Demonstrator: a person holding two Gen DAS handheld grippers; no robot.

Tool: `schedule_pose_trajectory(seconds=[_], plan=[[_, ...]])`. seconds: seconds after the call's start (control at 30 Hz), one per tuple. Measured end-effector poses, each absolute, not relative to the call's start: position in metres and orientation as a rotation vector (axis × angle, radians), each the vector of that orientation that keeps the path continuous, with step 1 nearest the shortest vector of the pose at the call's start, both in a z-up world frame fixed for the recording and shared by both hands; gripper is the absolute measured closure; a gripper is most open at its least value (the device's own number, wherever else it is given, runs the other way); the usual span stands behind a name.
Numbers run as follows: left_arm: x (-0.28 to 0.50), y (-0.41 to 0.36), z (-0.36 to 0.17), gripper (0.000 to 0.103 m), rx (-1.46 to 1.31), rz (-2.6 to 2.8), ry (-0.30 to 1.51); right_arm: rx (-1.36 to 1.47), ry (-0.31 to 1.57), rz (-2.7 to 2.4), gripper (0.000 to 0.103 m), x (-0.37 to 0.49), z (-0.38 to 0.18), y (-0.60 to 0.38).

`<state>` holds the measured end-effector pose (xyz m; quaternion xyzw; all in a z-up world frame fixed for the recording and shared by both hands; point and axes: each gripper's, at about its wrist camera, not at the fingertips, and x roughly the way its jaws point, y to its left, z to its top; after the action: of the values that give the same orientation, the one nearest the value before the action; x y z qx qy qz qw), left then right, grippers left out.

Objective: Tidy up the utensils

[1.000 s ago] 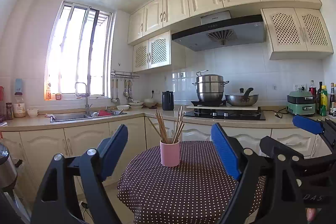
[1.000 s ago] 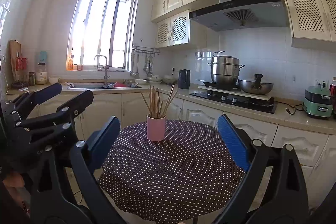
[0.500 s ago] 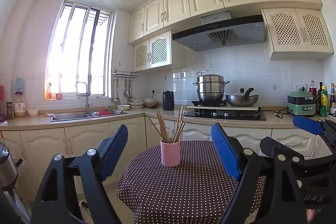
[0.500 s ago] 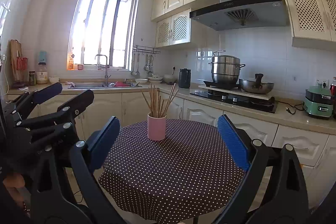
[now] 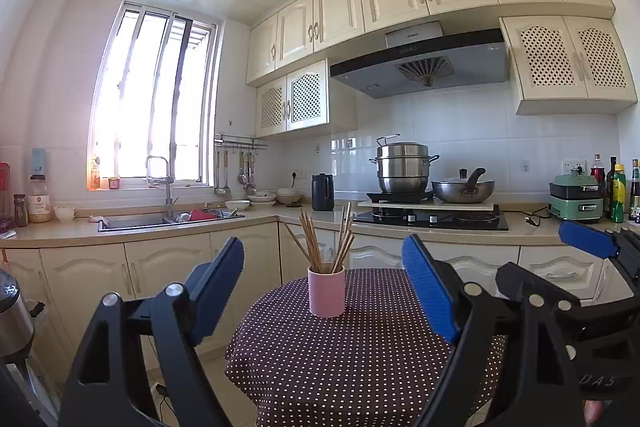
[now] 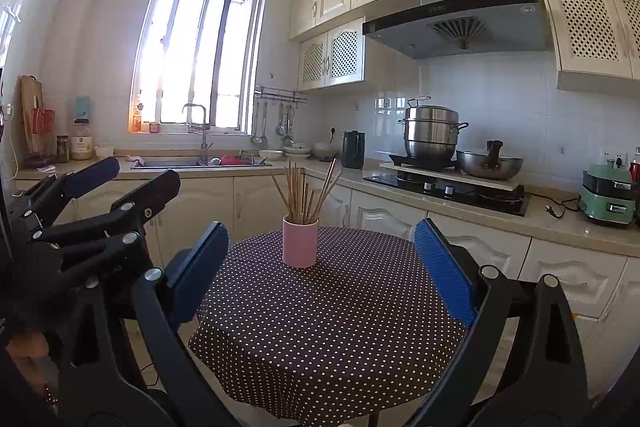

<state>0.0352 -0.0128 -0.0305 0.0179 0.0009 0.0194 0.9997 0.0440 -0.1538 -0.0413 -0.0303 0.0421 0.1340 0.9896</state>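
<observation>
A pink cup (image 5: 326, 291) (image 6: 300, 242) stands upright on a round table with a dark polka-dot cloth (image 5: 352, 355) (image 6: 328, 323). Several wooden chopsticks (image 5: 325, 241) (image 6: 304, 193) fan out of it. My left gripper (image 5: 324, 287) is open, held level short of the table, its blue pads wide apart with nothing between them. My right gripper (image 6: 320, 267) is open too, likewise empty and back from the cup. Each wrist view shows the other gripper beside it: the right one (image 5: 588, 247) and the left one (image 6: 120, 183).
An L-shaped counter runs behind the table with a sink (image 5: 168, 221), a black kettle (image 5: 322, 192), a hob with a steamer pot (image 5: 403, 167) and a wok (image 5: 464, 189), and a green appliance (image 5: 576, 201). Bowls (image 6: 298, 150) sit near hanging ladles.
</observation>
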Motion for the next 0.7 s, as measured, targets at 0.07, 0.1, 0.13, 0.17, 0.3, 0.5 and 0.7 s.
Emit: schedule_pose_trajectory(seconds=[0.07,0.1,0.13,0.17,0.3,0.5,0.7], plan=[[0.0351,-0.0135,-0.0306,0.023,0.037,0.039,0.001,-0.060,0.084,0.268,0.011,0.0433,-0.0417,-0.1532],[0.0354,-0.0136,-0.0307,0.023,0.037,0.039,0.001,-0.061,0.084,0.268,0.011,0.0434,-0.0416,-0.1532],[0.0352,-0.0138,-0.0309,0.023,0.036,0.039,0.001,-0.062,0.084,0.268,0.011,0.0436,-0.0415,-0.1534],[0.0355,-0.0139,-0.0308,0.023,0.036,0.038,0.002,-0.062,0.085,0.267,0.011,0.0436,-0.0417,-0.1533],[0.0354,-0.0145,-0.0309,0.023,0.038,0.039,0.002,-0.060,0.086,0.265,0.011,0.0438,-0.0421,-0.1541],[0.0358,-0.0152,-0.0313,0.023,0.038,0.038,0.000,-0.059,0.087,0.264,0.011,0.0436,-0.0417,-0.1547],[0.0366,-0.0163,-0.0324,0.023,0.038,0.036,0.004,-0.058,0.090,0.262,0.011,0.0442,-0.0419,-0.1558]])
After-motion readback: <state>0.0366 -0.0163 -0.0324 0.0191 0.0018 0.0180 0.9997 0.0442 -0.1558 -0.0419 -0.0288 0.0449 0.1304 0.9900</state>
